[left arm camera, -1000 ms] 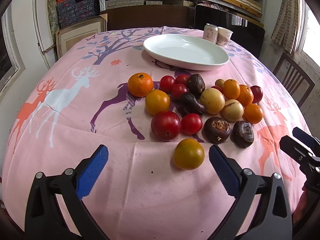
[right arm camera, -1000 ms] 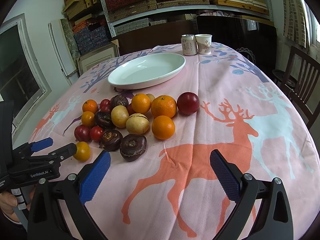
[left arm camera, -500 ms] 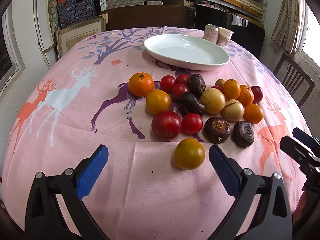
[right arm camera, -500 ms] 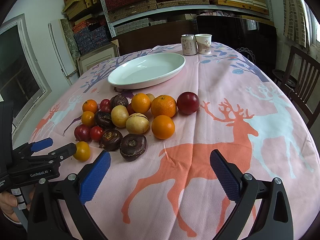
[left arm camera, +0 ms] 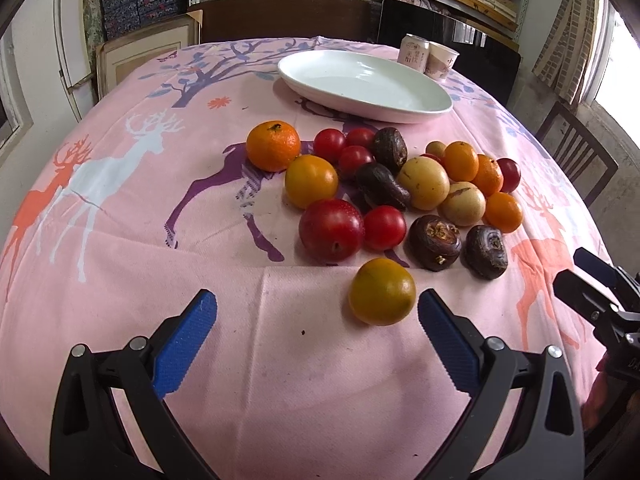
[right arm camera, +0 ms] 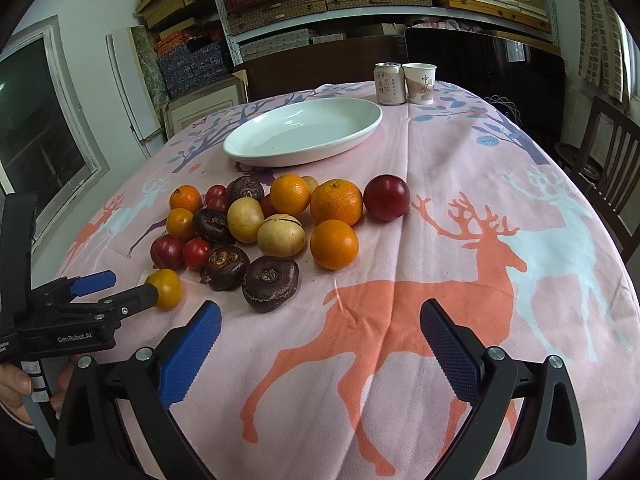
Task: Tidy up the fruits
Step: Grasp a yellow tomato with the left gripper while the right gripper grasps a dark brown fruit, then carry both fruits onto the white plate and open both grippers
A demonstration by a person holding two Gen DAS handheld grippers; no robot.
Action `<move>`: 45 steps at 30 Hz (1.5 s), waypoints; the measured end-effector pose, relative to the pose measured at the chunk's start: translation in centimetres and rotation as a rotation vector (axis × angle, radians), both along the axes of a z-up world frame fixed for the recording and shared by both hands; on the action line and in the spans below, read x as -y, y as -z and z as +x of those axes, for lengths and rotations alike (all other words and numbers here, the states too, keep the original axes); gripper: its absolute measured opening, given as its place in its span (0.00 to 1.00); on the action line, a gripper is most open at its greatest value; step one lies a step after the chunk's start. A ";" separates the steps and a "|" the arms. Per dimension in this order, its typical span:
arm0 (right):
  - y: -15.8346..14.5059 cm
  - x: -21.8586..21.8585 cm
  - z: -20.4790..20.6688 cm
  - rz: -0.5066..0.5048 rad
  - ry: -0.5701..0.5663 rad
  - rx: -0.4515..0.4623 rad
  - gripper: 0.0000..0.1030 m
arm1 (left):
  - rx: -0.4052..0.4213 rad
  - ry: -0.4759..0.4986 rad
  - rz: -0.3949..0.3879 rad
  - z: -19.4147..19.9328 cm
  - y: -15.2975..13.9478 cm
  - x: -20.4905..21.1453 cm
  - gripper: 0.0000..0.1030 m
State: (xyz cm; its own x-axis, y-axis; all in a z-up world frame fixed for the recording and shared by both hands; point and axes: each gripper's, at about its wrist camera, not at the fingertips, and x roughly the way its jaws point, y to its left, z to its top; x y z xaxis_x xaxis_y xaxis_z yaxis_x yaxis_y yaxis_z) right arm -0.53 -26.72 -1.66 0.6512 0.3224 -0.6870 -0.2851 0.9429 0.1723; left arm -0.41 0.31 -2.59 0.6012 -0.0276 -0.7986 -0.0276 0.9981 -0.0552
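can (right arm camera: pixel 388 83), cup (right arm camera: pixel 419 83) behind plate (left arm camera: pixel 434 106) (empty)

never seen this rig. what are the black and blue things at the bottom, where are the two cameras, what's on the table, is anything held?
No robot arm here: a person holds a pair of hand-held tongs in each hand, each with a fisheye camera looking along its two blue-padded fingers.

The left picture looks out from the left tongs; the right tongs poke in at its right edge. The right picture looks out from the right tongs; the left tongs show at its left edge, with part of a hand below them.

On the pink deer-print tablecloth lie a pile of fruit, an empty white plate, a can and a paper cup.

Nothing is held. Both tongs are open. A yellow-orange fruit lies just ahead of the left tongs.
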 end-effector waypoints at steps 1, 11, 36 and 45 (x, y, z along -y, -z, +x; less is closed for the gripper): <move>0.1 0.1 0.0 -0.003 -0.004 -0.003 0.97 | 0.000 0.012 -0.006 0.1 0.1 0.0 0.96; 0.0 1.1 1.0 -0.005 -0.045 -0.028 0.97 | -0.046 0.154 -0.017 1.9 1.1 3.9 0.51; -1.4 -4.1 5.8 -0.069 -0.341 -0.113 0.44 | 0.066 0.280 -0.012 2.4 -4.8 1.3 0.35; -6.2 -3.5 14.8 0.023 -0.205 -0.016 0.44 | 0.113 0.219 0.008 12.3 -8.6 1.2 0.35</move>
State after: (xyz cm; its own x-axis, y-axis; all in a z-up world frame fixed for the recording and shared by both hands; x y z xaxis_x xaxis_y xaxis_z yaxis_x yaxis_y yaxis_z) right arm 14.30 -23.24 4.59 0.5591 0.4632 -0.6877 -0.4681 0.8609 0.1993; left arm 11.91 -0.94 5.99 0.6668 -0.1614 -0.7275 0.1954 0.9800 -0.0382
